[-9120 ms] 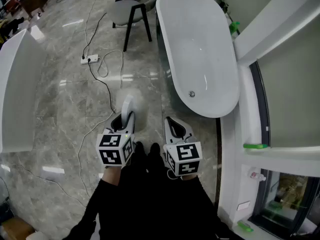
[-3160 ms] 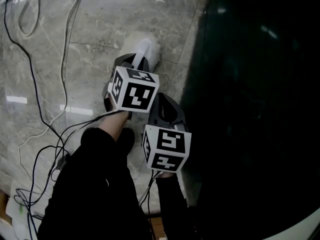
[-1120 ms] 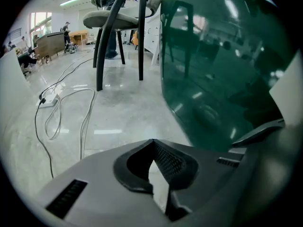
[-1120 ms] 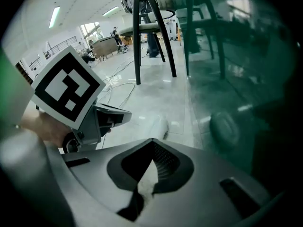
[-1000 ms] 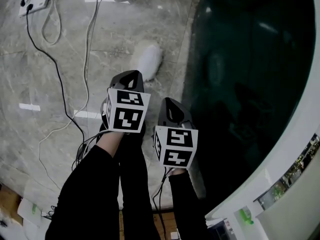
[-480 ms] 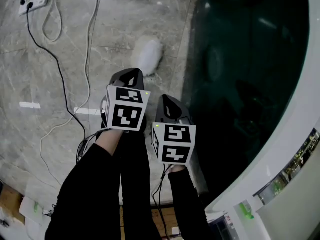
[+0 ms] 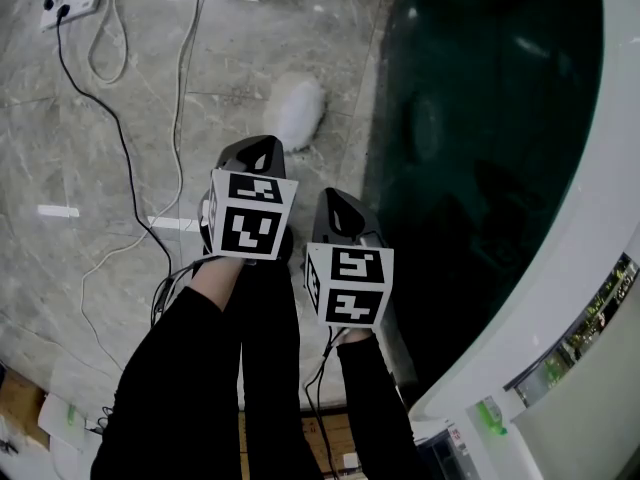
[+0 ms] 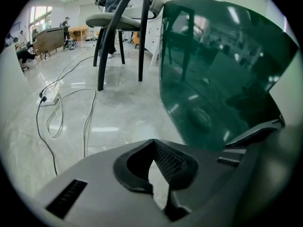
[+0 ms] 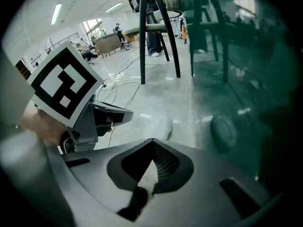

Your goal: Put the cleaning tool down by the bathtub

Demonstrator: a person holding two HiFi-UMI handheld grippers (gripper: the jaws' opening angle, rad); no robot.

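The cleaning tool [image 7: 298,110], a white fluffy duster head, lies on the marble floor right beside the bathtub's dark green glossy wall [image 7: 480,118]. In the right gripper view the cleaning tool [image 9: 161,126] is a white blur on the floor. My left gripper [image 7: 262,146] hovers just short of it, shut and empty, its tip pointing at the tool. My right gripper [image 7: 338,200] is alongside, close to the tub wall, jaws together with nothing between them. In their own views the left gripper [image 8: 152,141] and right gripper [image 9: 151,141] show closed tips. The bathtub [image 8: 222,79] fills the right of both gripper views.
A black cable [image 7: 120,138] and a white one run across the floor to a power strip [image 7: 72,0] at the far left. A dark-legged chair [image 8: 120,37] stands ahead. The tub's white rim [image 7: 590,188] curves at the right. The person's black trouser legs are below the grippers.
The tool, held in my left gripper in the oldest frames, now lies free on the floor by the tub. Over the last second the grippers have barely shifted.
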